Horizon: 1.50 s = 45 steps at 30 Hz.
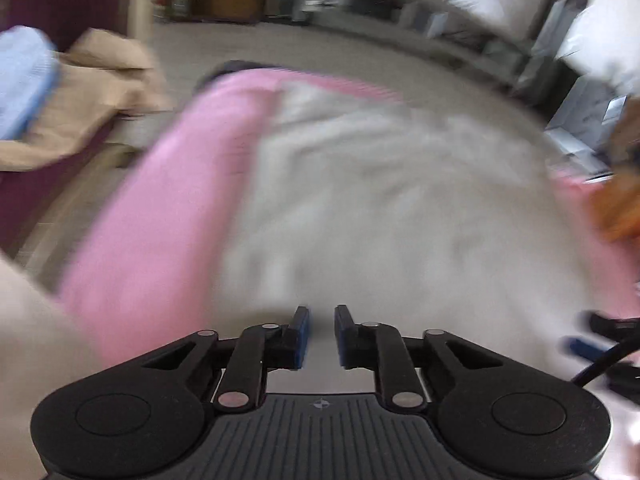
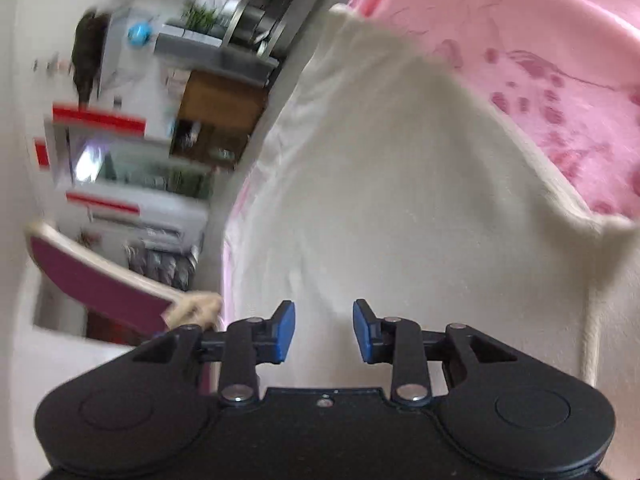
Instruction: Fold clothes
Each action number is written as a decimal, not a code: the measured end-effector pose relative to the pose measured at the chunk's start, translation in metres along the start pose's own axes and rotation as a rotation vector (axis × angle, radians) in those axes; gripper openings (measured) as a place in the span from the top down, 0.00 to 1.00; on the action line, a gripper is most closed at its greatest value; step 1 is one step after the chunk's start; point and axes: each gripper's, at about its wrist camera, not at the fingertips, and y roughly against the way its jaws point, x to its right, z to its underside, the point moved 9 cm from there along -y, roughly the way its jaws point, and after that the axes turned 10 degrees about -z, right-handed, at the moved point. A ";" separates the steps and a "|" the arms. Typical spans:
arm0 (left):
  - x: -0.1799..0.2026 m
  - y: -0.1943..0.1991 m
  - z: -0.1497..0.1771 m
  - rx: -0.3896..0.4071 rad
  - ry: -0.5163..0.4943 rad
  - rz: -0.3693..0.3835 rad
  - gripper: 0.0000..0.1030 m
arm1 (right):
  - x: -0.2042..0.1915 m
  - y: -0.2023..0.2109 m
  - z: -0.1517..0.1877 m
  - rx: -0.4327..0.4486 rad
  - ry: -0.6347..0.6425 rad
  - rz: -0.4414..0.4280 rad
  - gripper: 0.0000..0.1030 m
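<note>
Left tool (image 1: 321, 334): pads narrowly apart, nothing between them, poised over near edge of white garment (image 1: 380, 184). Right tool (image 2: 324, 330): wider gap, empty, above same garment (image 2: 400, 200). Garment spread flat on pink sheet (image 1: 160, 208) for folding. Beige clothes (image 1: 88, 96) heaped at far left, awaiting turn.

Both wrist views look closely onto the white garment (image 1: 380, 200).

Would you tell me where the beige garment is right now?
In the left wrist view, the beige garment lies crumpled at upper left, beside the blue cloth, left of the pink sheet.
</note>
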 end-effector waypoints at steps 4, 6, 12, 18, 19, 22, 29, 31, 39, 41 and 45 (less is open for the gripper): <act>-0.032 0.000 -0.002 0.008 0.090 -0.059 0.87 | 0.040 0.023 -0.027 0.149 -0.157 0.007 0.97; -0.044 0.001 -0.001 0.005 0.126 -0.078 0.87 | 0.061 0.054 -0.038 0.279 -0.279 -0.020 1.00; -0.104 0.030 0.000 0.006 0.287 -0.230 0.88 | 0.079 0.147 -0.048 0.553 -0.361 0.172 0.89; -0.107 0.125 0.003 0.168 0.236 -0.084 0.82 | 0.011 0.186 -0.022 0.507 -0.211 0.037 0.75; -0.103 0.137 0.011 0.182 0.209 -0.054 0.80 | -0.004 0.192 -0.012 0.496 -0.163 0.012 0.71; -0.088 0.157 0.043 0.178 0.118 0.008 0.78 | -0.030 0.212 0.023 0.469 -0.062 -0.003 0.68; -0.041 0.137 0.088 0.071 -0.070 0.024 0.75 | -0.013 0.185 0.088 0.273 -0.060 0.088 0.62; -0.025 0.127 0.093 0.047 -0.115 0.031 0.75 | -0.006 0.163 0.102 0.184 -0.067 0.122 0.62; 0.032 0.101 0.115 -0.026 -0.245 0.115 0.73 | -0.023 0.102 0.136 0.017 0.130 0.187 0.62; 0.043 0.100 0.125 -0.032 -0.295 0.131 0.70 | -0.023 0.093 0.148 -0.040 0.143 0.182 0.62; 0.039 0.110 0.142 0.008 -0.398 0.082 0.70 | -0.010 0.104 0.164 -0.109 0.167 0.246 0.74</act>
